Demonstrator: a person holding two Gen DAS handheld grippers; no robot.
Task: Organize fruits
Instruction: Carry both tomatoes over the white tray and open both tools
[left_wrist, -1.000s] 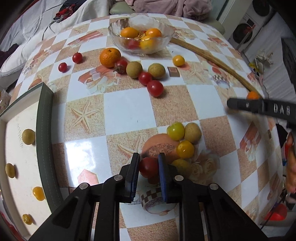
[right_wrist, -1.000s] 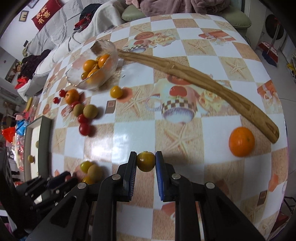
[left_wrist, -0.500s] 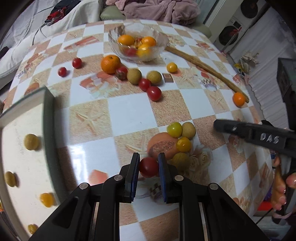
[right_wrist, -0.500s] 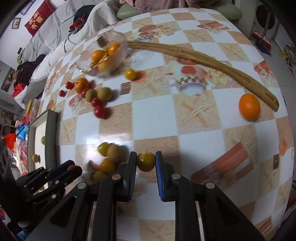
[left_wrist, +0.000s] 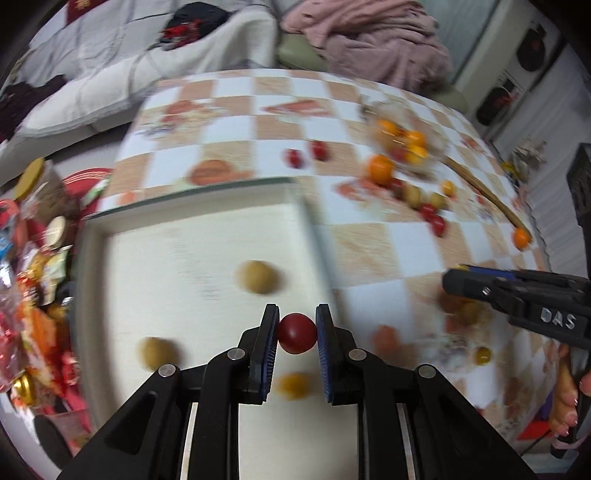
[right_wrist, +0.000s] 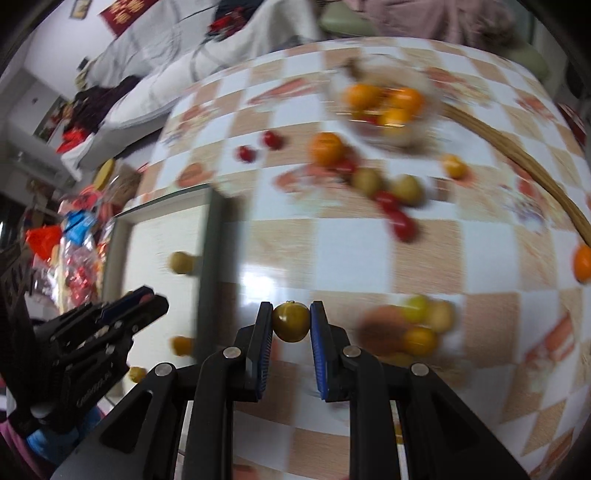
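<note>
- Fruit sits in two containers: your pale rectangular tray with the dark raised rim (left_wrist: 314, 221) holds two tan round fruits (left_wrist: 256, 277) and one small yellow-orange fruit (left_wrist: 293, 386) on its cream floor, and the clear glass bowl (right_wrist: 391, 110) at the far side of the checkered tablecloth table (right_wrist: 351, 240) holds several orange fruits with something red among them, though blur hides the count.
- Your left gripper (left_wrist: 296, 332) is clenched on a small round red cherry tomato (left_wrist: 297, 332), which hangs above the tray's floor near its right rim.
- Your right gripper (right_wrist: 291, 322) is clamped on a small olive-yellow round fruit (right_wrist: 291, 322), above the table just right of the tray's rim.
- Room on the tray is wide between its fruits; the white and tan squares beside the rim lie bare.
- Loose fruit crowds the table near the bowl, and a small cluster of yellow and orange fruits (right_wrist: 421, 325) lies just right of your right gripper.
- The tomato looks glossy, smooth and whole.
</note>
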